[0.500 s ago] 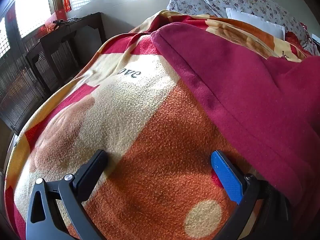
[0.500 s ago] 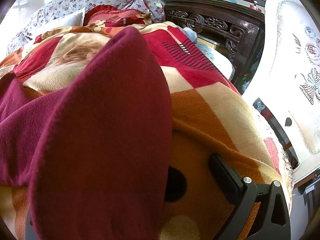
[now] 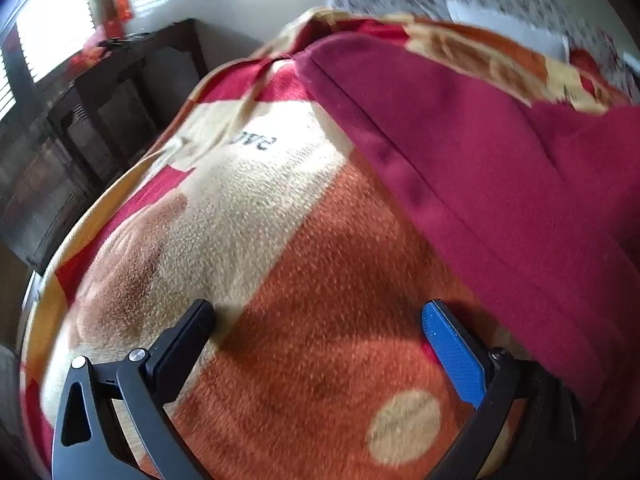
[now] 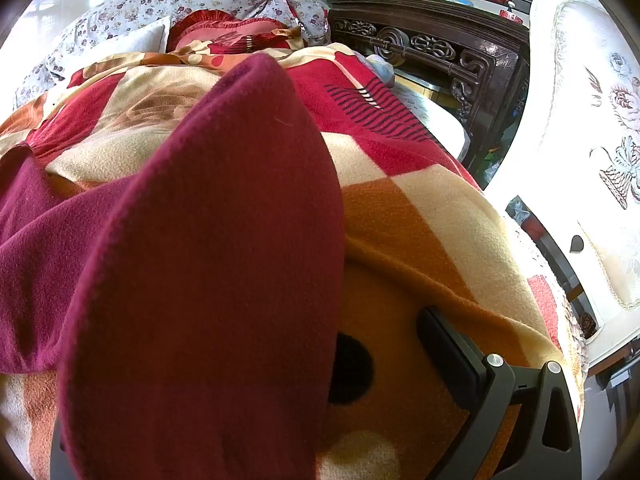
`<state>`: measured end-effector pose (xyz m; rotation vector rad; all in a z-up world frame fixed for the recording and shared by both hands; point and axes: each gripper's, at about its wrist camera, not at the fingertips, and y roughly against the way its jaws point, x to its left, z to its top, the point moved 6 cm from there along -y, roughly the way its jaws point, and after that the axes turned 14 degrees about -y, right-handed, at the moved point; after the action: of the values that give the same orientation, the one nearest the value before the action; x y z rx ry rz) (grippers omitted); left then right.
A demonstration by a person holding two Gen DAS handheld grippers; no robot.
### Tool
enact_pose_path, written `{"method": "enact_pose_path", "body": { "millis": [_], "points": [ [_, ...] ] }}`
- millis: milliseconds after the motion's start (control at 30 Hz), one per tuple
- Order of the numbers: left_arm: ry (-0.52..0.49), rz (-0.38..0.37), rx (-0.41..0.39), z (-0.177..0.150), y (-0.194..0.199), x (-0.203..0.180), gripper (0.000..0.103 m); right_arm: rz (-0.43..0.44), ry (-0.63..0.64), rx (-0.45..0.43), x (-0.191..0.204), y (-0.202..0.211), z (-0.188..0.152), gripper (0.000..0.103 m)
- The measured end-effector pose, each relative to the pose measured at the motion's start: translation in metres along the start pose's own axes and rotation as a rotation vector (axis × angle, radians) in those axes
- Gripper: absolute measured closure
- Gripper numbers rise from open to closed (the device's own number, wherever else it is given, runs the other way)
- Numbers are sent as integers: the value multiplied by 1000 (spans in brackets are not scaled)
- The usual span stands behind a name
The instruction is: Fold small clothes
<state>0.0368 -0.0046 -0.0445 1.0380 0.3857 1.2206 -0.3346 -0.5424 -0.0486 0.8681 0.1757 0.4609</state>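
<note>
One dark red fleece cloth (image 3: 500, 168) lies on a bed, on top of one big fuzzy blanket (image 3: 304, 280) w/ orange, cream & red squares. Two claws show, one per view. Left claw (image 3: 320, 324) is spread wide w/ nothing in it, just blanket under it; the red cloth is just beside its blue pad (image 3: 452, 356), to the right. Right claw (image 4: 280, 360) is spread wide too; a flap of the red cloth (image 4: 208, 260) drapes over its left finger & hides it, the black right finger (image 4: 448, 352) is bare. Can't tell if that hidden finger touches the cloth. Flower pillows (image 4: 160, 4) sit at the far end of the bed. One dark carved wood piece (image 4: 432, 48) stands beside the bed. No boxes or baskets show.
</note>
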Motion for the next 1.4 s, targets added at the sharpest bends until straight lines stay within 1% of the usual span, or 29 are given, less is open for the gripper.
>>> {"method": "enact_pose_path", "body": {
  "millis": [67,133,200,300,400,500,567,633,667,733,767,833,900,933,1033,1067,1167,1267,1333,1400],
  "points": [
    [-37,-10,35,-2,6,-1,0,0,0,0,0,0,0,0],
    [-60,-8,52,-4,19,-2,0,0,0,0,0,0,0,0],
    [-65,-29,41,-5,35,-3,0,2,-2,1,0,0,0,0],
    [-31,-74,8,-6,69,-5,0,-5,2,-5,3,0,0,0],
    [-28,-100,7,-4,88,-15,0,-2,-4,9,2,-1,2,0],
    [-56,-110,33,-2,99,-30,0,-9,-17,43,3,-2,4,0],
    [-77,-117,44,-1,104,-40,0,19,-26,80,1,1,4,0],
    [-88,-126,43,0,107,-47,0,19,25,144,4,4,4,0],
    [-92,-129,47,1,108,-50,0,0,88,170,8,8,2,0],
    [-104,-135,55,4,112,-56,0,-51,124,165,10,24,-1,0],
    [-111,-140,53,6,115,-59,0,-51,120,172,12,37,-4,0],
    [-128,-142,51,10,119,-65,0,-19,104,213,20,60,-10,0],
    [-153,-154,46,13,125,-71,0,27,87,245,39,93,-17,0],
    [-169,-161,40,14,129,-75,0,47,93,251,46,103,-19,0],
    [-195,-180,35,18,137,-84,0,140,120,286,89,142,-30,0],
    [-196,-187,36,19,140,-86,0,184,126,294,110,156,-34,0],
    [-201,-205,30,23,148,-90,0,274,142,271,159,188,-35,0],
    [-227,-208,16,28,156,-96,0,328,144,265,200,203,-35,0],
    [-240,-206,11,30,159,-99,0,348,124,288,215,206,-35,0],
    [-231,-229,23,30,161,-102,0,362,90,316,225,207,-38,0]
  ]
}}
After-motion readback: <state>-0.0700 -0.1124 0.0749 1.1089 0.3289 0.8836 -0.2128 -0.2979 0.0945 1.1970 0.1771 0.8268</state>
